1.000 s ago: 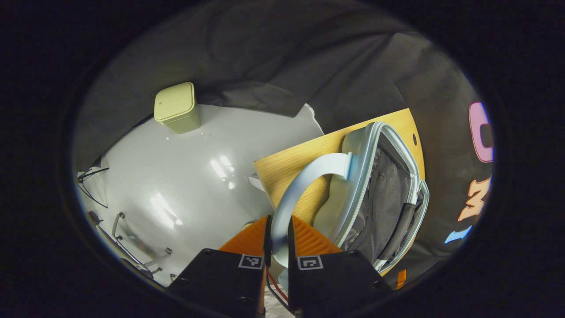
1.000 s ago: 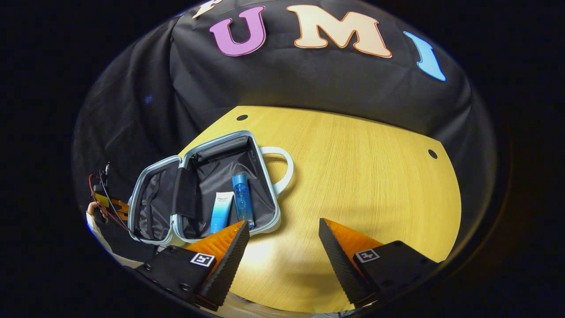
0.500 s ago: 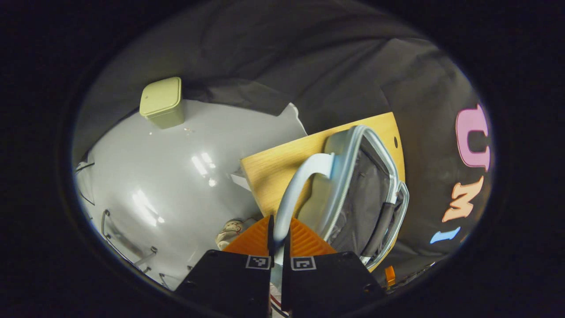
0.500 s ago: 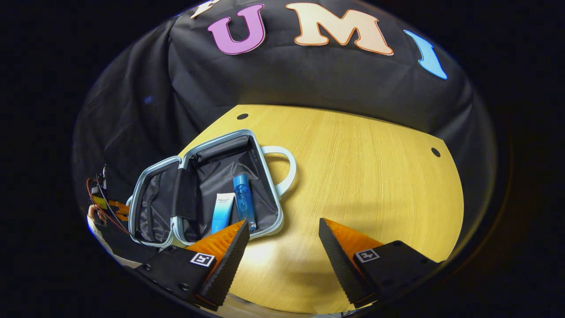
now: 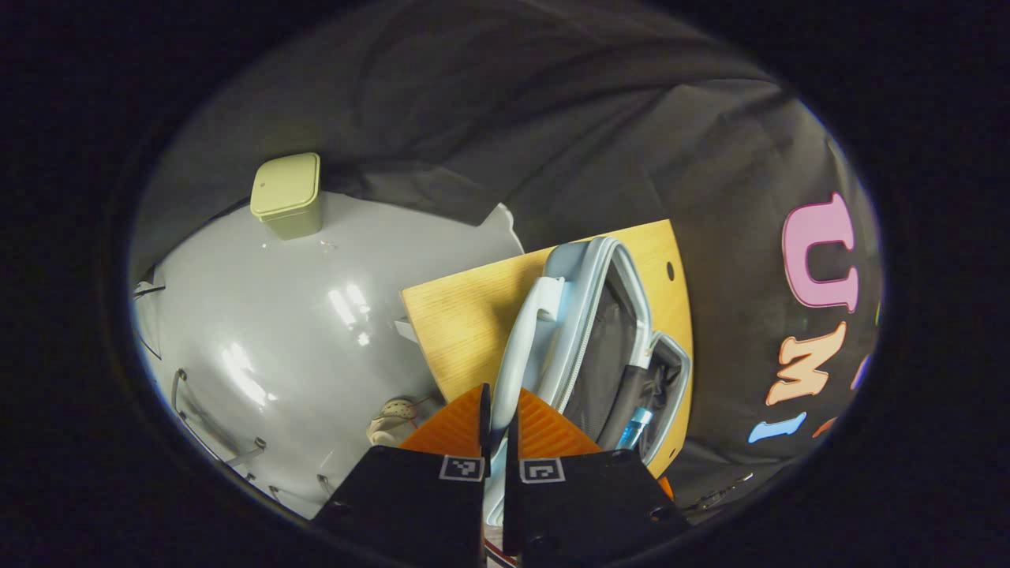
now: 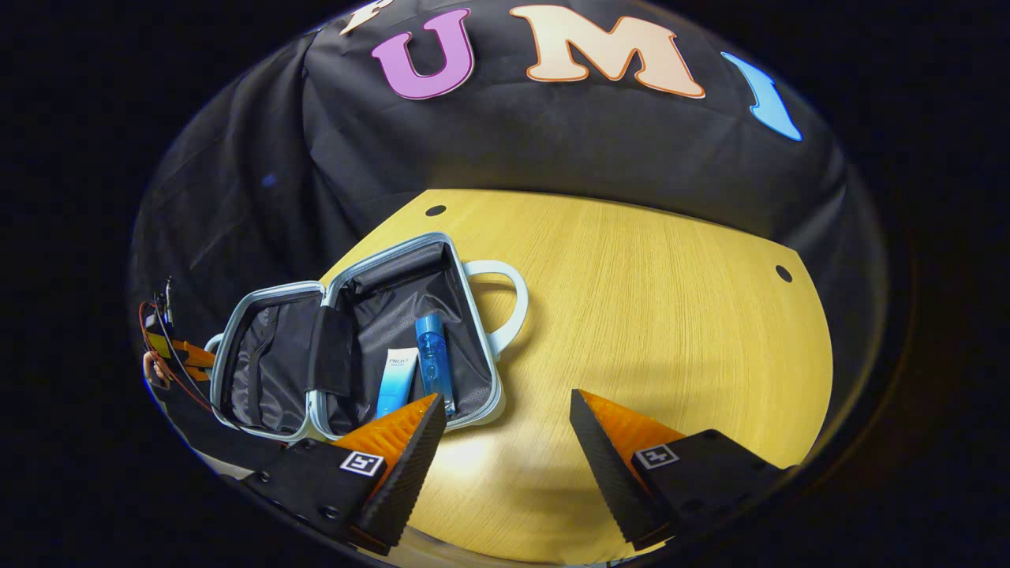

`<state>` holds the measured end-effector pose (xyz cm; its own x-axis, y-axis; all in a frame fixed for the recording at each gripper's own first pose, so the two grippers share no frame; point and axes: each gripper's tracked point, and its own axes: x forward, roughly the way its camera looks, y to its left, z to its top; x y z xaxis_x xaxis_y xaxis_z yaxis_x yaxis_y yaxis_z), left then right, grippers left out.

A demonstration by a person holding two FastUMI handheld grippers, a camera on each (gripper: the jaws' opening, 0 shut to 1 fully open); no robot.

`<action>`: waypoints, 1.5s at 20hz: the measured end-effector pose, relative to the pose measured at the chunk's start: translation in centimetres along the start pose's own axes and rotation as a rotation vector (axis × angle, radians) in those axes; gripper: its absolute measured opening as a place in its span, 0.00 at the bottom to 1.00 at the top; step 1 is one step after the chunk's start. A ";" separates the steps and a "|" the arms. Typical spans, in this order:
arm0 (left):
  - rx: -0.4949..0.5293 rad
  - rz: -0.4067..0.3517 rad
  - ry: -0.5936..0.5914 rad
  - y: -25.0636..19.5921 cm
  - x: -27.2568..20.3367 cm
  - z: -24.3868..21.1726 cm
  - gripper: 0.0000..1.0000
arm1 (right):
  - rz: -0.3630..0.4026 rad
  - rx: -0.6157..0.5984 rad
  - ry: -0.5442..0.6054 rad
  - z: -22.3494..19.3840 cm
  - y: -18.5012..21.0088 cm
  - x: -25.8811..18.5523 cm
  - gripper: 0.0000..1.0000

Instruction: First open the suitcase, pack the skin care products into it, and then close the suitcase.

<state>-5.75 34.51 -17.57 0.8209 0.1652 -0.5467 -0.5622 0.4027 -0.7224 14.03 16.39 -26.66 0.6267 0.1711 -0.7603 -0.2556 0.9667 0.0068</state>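
On the wooden table (image 6: pixel 631 315) the suitcase (image 6: pixel 355 347) lies open at 9 o'clock, a tube (image 6: pixel 396 380) and bottle (image 6: pixel 434 359) inside; your left gripper (image 5: pixel 495 410) clamps its lid handle (image 5: pixel 525 339), your right gripper (image 6: pixel 505 442) gapes wide above the table

Pale blue suitcase (image 6: pixel 473 398) with grey lining, blue bottle (image 6: pixel 433 359), yellow wood-grain table (image 6: pixel 647 315).
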 end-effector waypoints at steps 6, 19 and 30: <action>0.071 -0.053 -0.070 -5.8 -4.0 -0.6 0.02 | -0.020 -0.029 -0.003 -0.5 -1.8 -0.4 0.95; 0.341 -0.115 -0.125 -20.2 -6.4 -4.8 0.02 | -0.031 0.013 -0.014 -0.7 -7.9 -2.1 0.99; 0.526 -0.281 -0.022 -33.6 -2.1 -13.2 0.02 | -0.095 0.018 -0.054 -0.8 -13.5 -4.6 0.95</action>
<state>10.10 8.79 2.23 0.9358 0.0043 -0.3524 -0.2027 0.8245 -0.5284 13.97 2.34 -23.78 0.6862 0.0880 -0.7221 -0.1804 0.9822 -0.0518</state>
